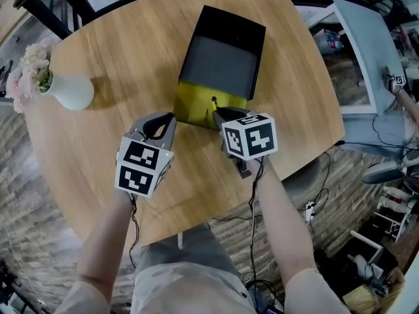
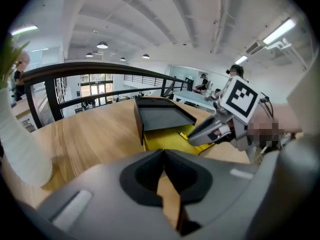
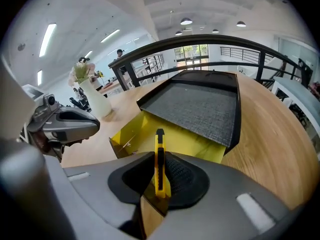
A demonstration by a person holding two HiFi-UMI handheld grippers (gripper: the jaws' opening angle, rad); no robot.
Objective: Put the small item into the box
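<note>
A yellow box (image 1: 196, 106) with a black, grey-lined lid (image 1: 221, 61) leaning open behind it sits mid-table; it shows too in the left gripper view as the box (image 2: 167, 141) and in the right gripper view as the box (image 3: 150, 134). My right gripper (image 1: 219, 115) is shut on a yellow and black utility knife (image 3: 159, 160), whose tip (image 1: 213, 101) pokes over the box's near edge. My left gripper (image 1: 163, 122) is shut with nothing in it, just left of the box's near corner.
A white vase (image 1: 71, 90) with pale flowers stands at the table's left. The round wooden table (image 1: 118, 51) ends near my body. A grey desk (image 1: 366, 51) and cables lie off to the right.
</note>
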